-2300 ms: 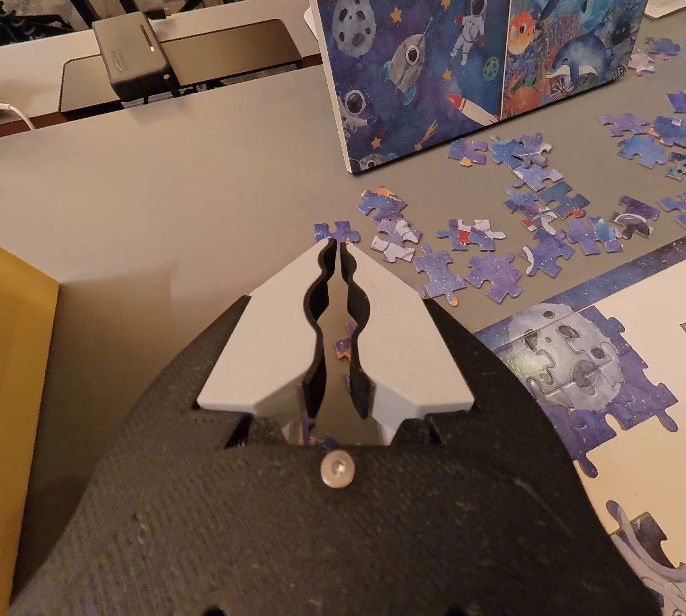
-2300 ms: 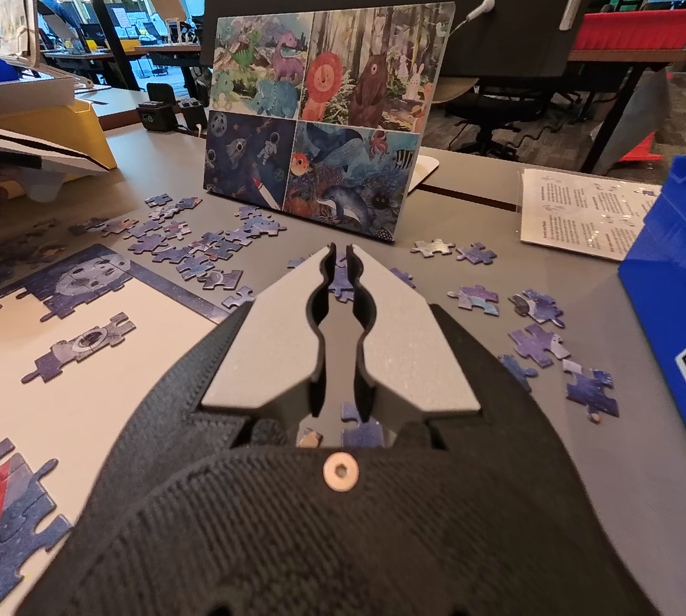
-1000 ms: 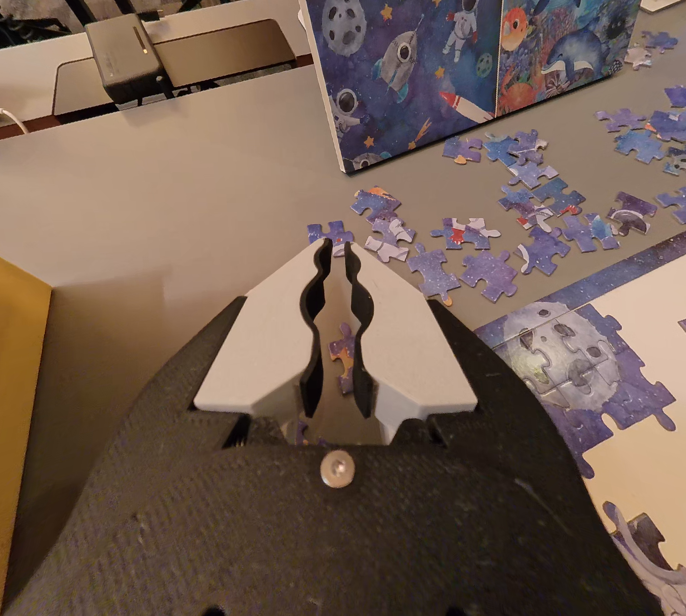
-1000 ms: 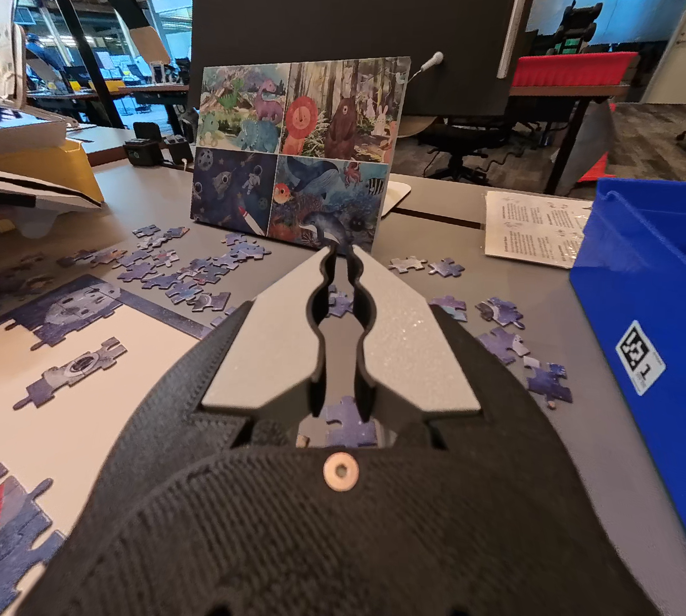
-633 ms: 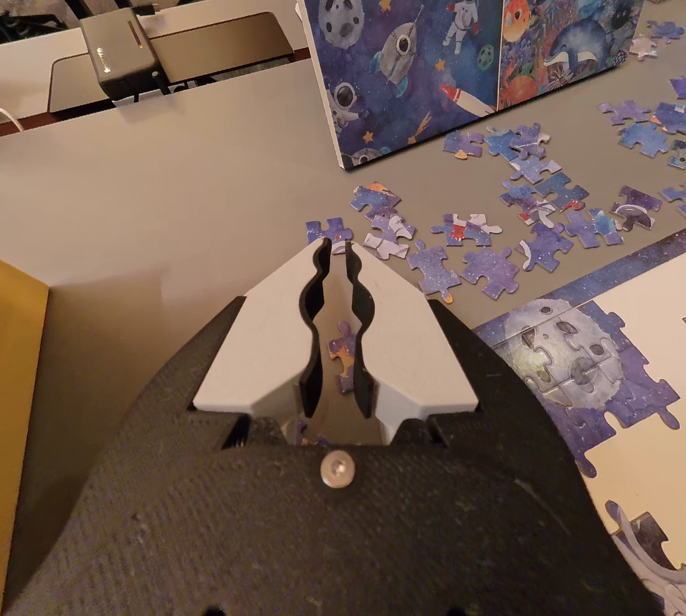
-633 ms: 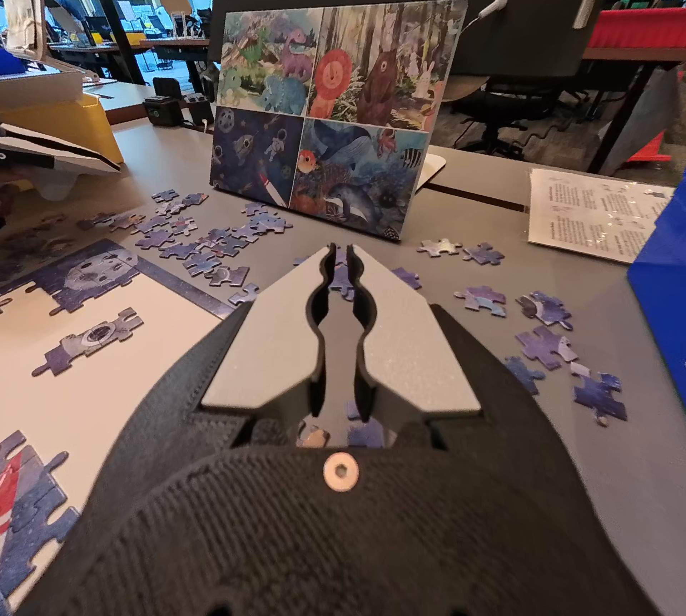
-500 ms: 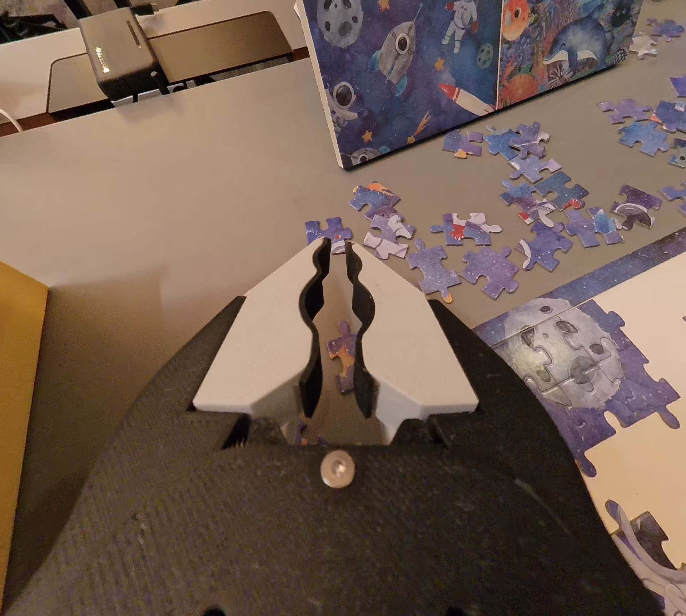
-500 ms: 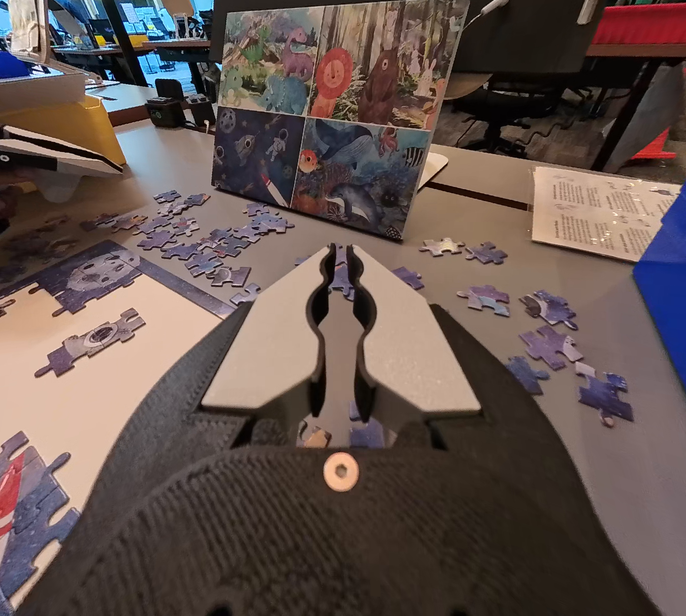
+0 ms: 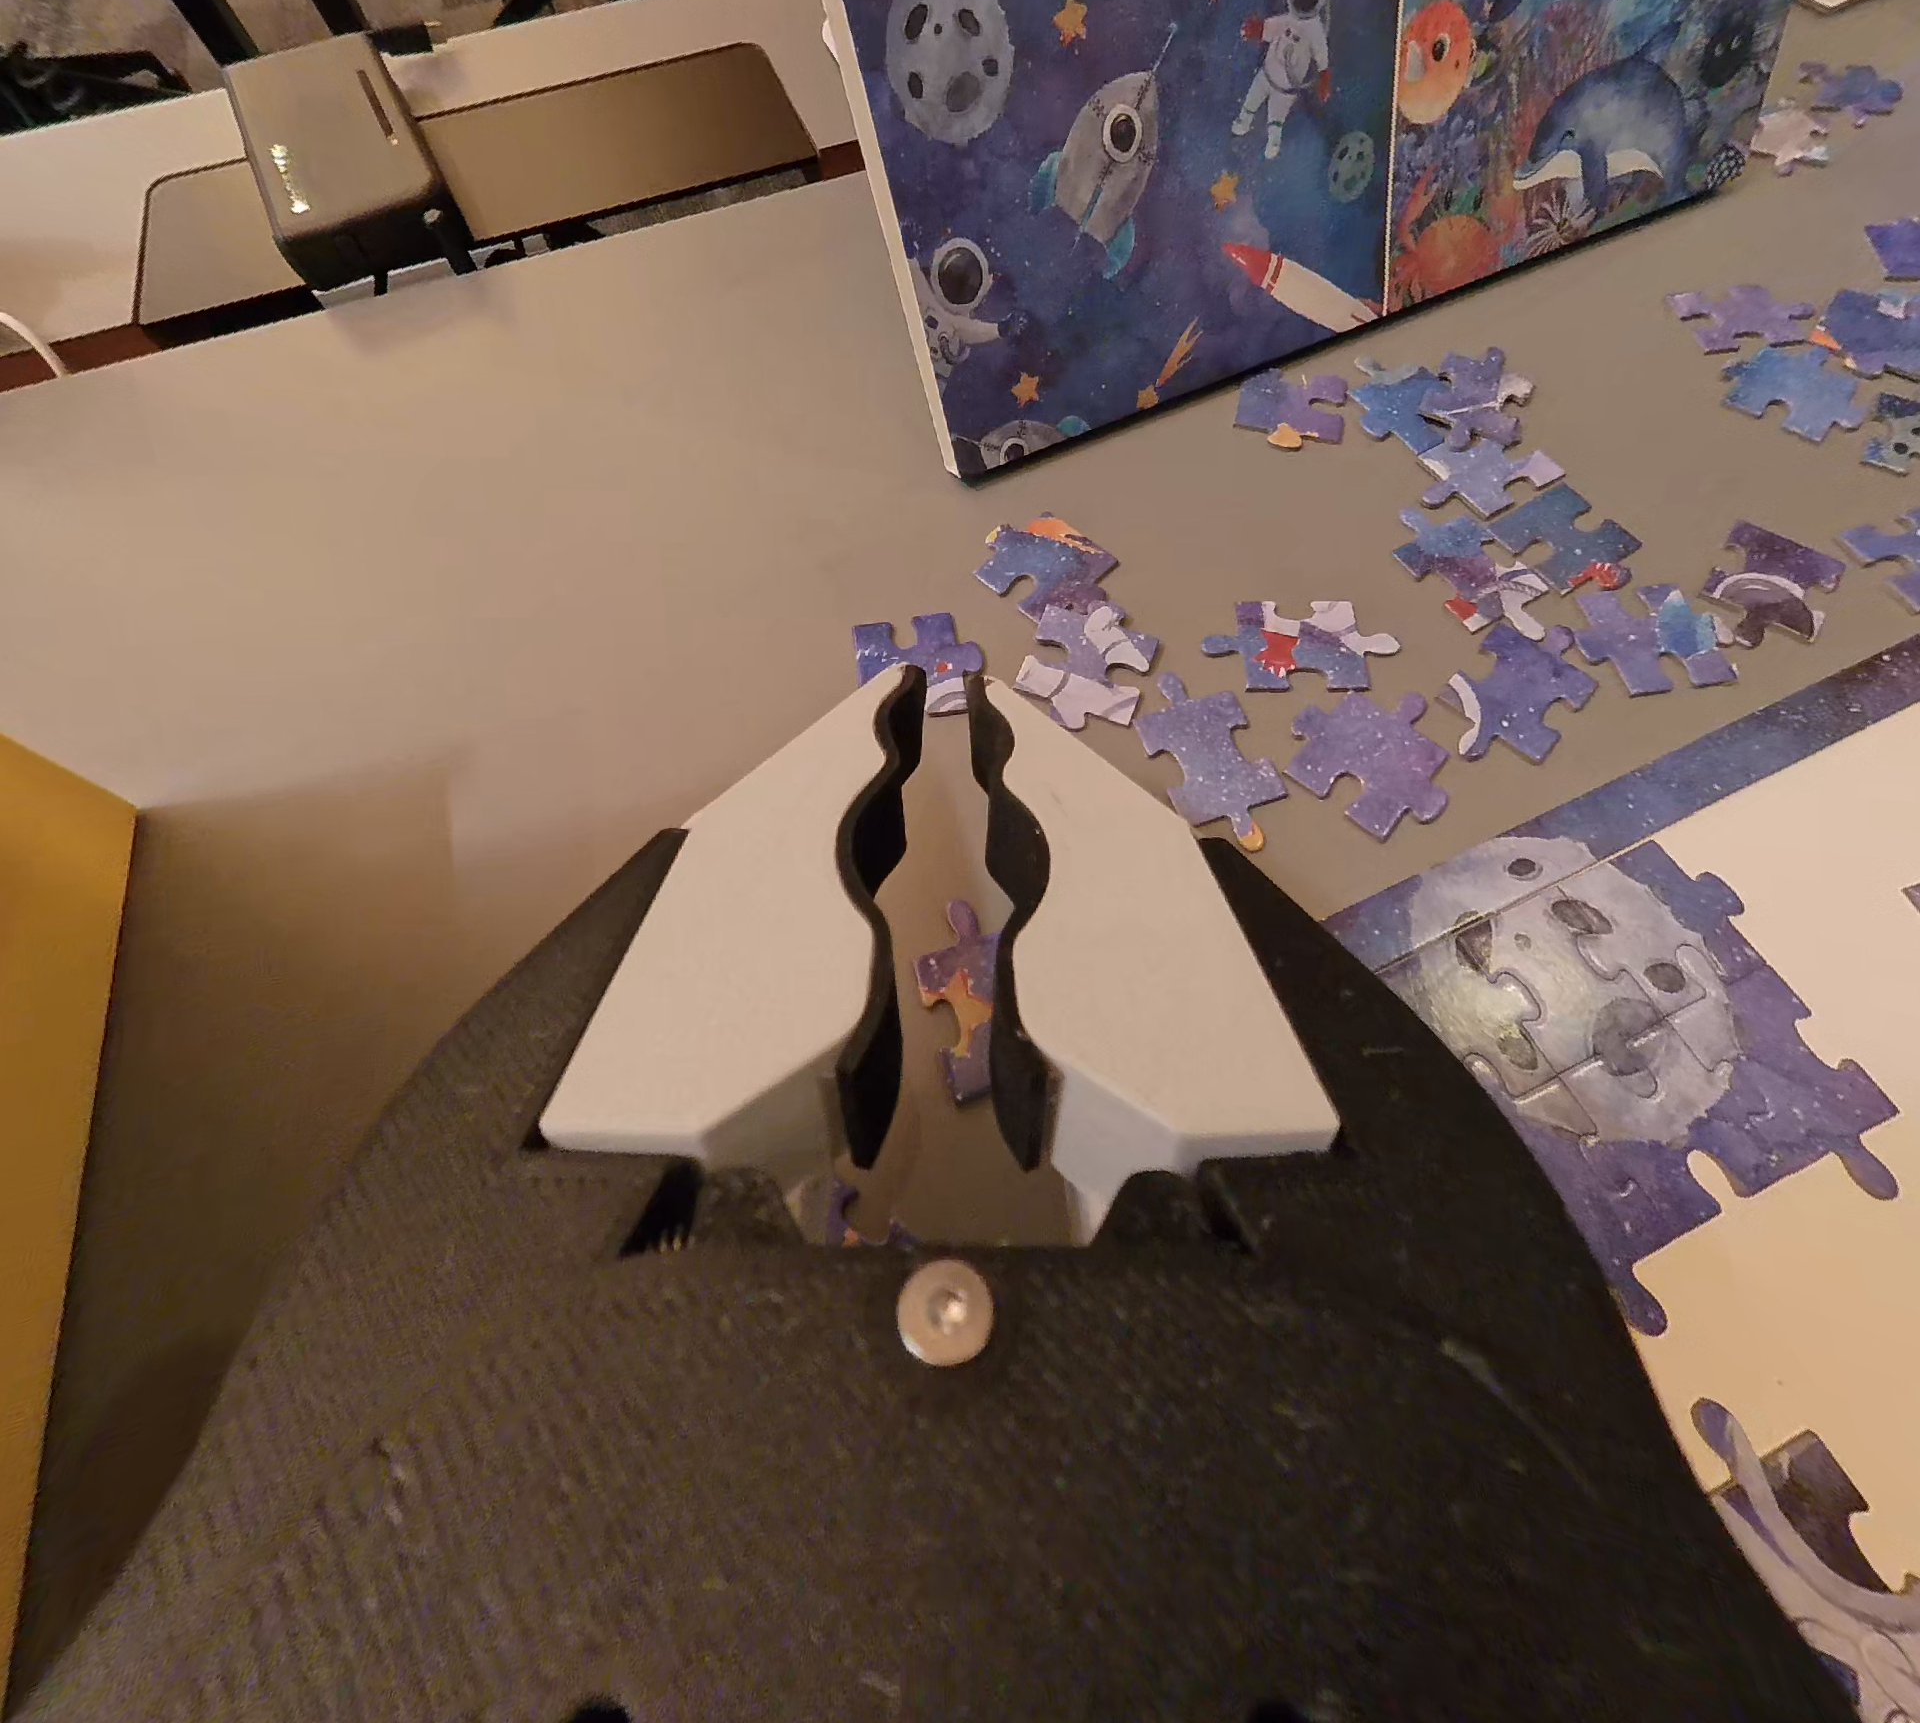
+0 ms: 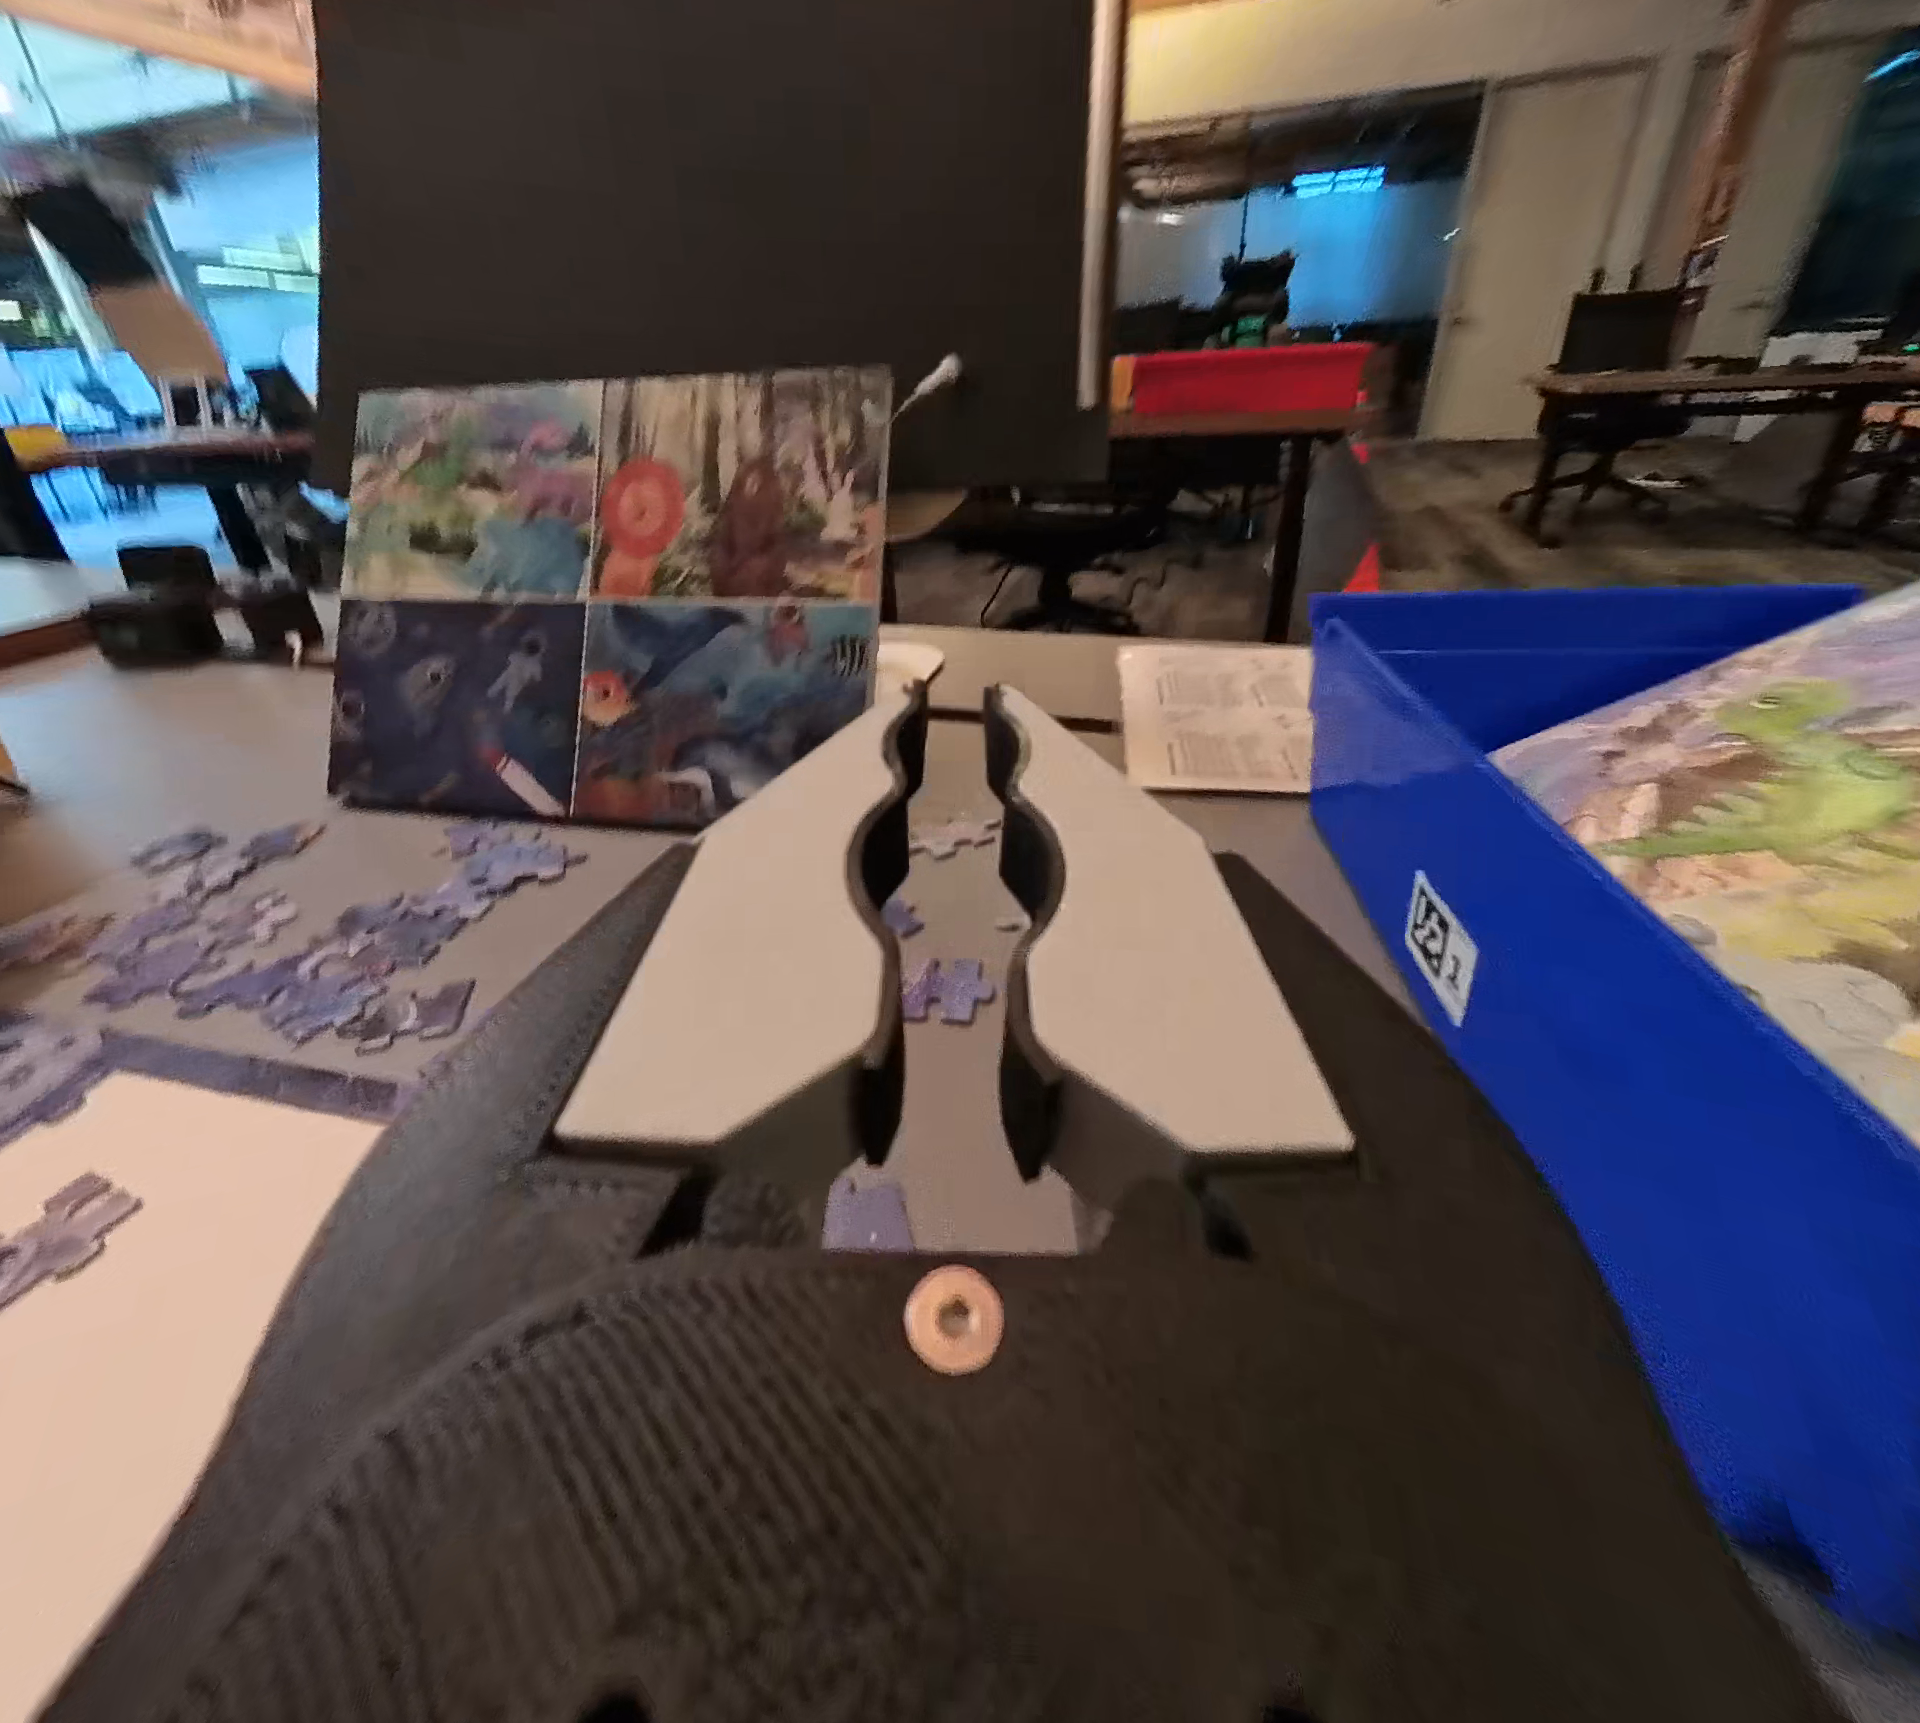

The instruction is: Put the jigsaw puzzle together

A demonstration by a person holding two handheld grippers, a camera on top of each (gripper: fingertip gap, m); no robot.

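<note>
— What is cut off in the left wrist view?
— The picture box (image 9: 1299, 115) is cropped by the top edge; the assembled puzzle (image 9: 1621, 1029) beside it is cropped at the right.

— And the right wrist view?
— Everything is smeared by blur. The blue bin (image 10: 1621, 998), right of the box, is cut by the frame's edge.

loose purple puzzle pieces (image 9: 1371, 748), grey table (image 9: 468, 551)
</note>
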